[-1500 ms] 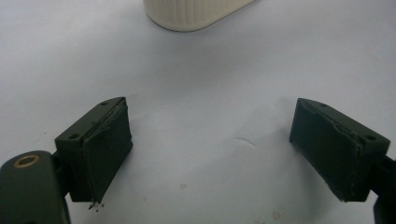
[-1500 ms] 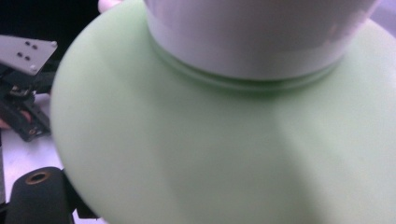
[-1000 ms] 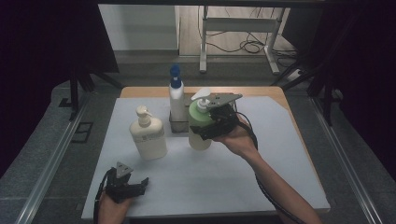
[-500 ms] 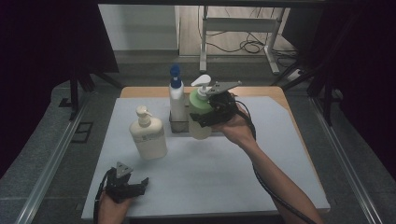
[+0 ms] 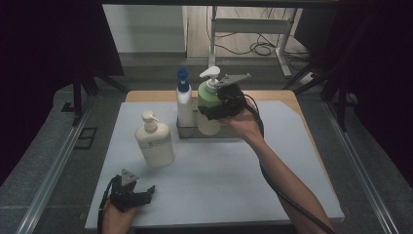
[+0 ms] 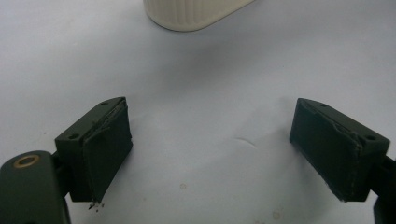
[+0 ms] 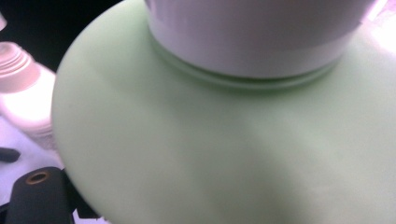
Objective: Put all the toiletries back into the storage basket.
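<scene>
No writing can be read on any bottle; the cream pump bottle [image 5: 155,144] bears a label too small to make out. The right hand-held gripper [image 5: 220,105] pinches the green pump bottle [image 5: 208,109] around its upper body, with the forearm stretched forward across the bench [image 5: 219,180]. The green bottle is at the small tray [image 5: 187,132] at the far side, just beside the blue-capped white bottle [image 5: 183,100]. The left hand-held gripper [image 5: 131,194] rests low near the front edge, jaws spread wide with nothing between them.
</scene>
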Tool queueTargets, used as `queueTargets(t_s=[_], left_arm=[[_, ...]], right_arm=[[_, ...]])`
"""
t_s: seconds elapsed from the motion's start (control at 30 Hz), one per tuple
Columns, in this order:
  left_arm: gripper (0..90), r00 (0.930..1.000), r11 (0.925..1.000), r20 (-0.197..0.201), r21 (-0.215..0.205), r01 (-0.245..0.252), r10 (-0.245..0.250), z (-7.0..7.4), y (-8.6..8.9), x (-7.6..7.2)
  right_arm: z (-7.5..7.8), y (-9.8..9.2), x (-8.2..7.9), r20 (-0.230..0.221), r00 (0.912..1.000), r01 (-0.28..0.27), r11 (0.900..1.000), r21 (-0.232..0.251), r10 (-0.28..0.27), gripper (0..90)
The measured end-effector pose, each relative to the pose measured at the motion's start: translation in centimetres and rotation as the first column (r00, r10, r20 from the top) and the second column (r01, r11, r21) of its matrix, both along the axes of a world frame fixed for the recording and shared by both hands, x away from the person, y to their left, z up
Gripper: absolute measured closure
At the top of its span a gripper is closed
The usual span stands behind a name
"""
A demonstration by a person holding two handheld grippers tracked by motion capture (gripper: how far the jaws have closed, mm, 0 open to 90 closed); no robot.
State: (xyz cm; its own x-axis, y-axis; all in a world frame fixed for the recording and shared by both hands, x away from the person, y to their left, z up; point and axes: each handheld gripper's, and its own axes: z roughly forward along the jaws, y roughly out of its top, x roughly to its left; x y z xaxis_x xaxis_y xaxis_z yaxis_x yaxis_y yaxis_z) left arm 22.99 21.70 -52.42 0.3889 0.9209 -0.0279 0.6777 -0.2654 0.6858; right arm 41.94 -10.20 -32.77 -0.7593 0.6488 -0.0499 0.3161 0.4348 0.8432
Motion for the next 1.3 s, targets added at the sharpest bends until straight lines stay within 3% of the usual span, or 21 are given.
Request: queueTargets(t_s=[0.7,1.3], left_arm=[[12.4,1.0000,1.0000,0.000,-0.001,0.000,0.000,0.0,0.0,0.0],[12.5,1.0000,1.0000,-0.002,0.000,0.000,0.000,0.0,0.0,0.0]], right_arm=[[-0.9,1.4,3.1,0.011,0.9977,0.066,0.998,-0.001,-0.066,12.4],[-3.1,2.0,5.1,0.004,0.9954,0.096,0.995,-0.014,-0.096,12.4]])
